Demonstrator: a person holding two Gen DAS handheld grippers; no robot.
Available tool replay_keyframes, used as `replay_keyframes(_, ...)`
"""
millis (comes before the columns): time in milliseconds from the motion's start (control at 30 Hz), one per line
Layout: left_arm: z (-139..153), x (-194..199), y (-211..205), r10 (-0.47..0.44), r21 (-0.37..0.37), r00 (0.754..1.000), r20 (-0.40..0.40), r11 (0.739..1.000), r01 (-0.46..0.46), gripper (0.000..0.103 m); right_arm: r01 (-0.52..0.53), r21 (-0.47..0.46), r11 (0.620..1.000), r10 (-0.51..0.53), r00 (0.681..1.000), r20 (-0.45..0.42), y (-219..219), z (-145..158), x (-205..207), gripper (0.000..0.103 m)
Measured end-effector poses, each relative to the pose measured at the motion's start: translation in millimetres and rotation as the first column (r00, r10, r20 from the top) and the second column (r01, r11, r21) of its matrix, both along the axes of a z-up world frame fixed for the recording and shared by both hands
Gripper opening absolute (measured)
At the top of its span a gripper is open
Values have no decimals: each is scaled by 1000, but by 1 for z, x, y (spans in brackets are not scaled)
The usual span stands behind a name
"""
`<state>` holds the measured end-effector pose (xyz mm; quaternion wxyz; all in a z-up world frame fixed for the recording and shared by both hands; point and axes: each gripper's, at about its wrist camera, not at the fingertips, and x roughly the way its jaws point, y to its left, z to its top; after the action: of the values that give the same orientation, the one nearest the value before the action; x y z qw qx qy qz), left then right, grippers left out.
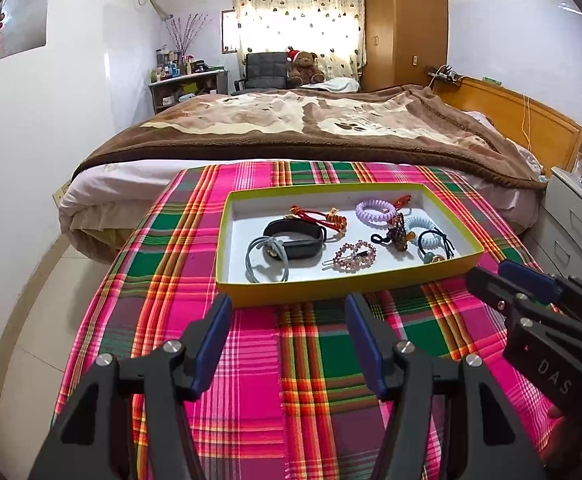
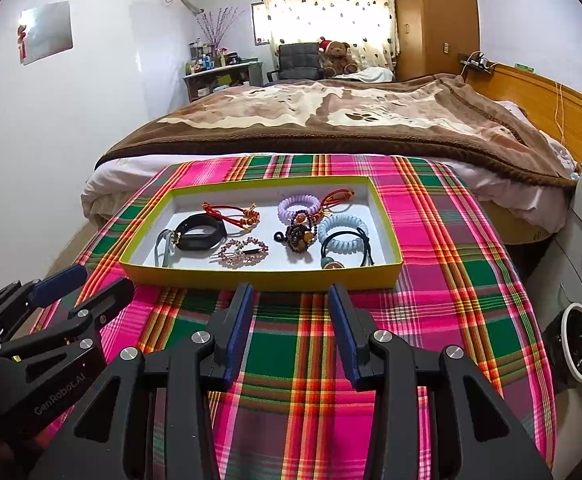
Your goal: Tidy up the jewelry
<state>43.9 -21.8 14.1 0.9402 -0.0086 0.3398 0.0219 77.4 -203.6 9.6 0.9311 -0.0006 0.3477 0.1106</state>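
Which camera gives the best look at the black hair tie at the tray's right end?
The right wrist view: there the black hair tie sits nearer the picture's middle, its loop clear against the light blue coil tie. The left wrist view shows it off to the side.

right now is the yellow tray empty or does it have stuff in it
Not empty: the yellow tray holds hair ties and bracelets.

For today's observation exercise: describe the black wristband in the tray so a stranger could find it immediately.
On the plaid cloth sits a yellow-rimmed tray of hair ties and bracelets. Look in its left half, beside the grey hair tie and below the red cord bracelet. The black wristband is the only wide, flat, plain black loop there.
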Motion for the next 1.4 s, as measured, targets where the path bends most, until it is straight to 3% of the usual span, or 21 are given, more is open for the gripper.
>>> replay_keyframes(1400, 5, -8, -1, 29, -19, 999, 12, 999, -29, 61, 2, 6, 1000, -3, 999, 42, 3, 9, -14, 40)
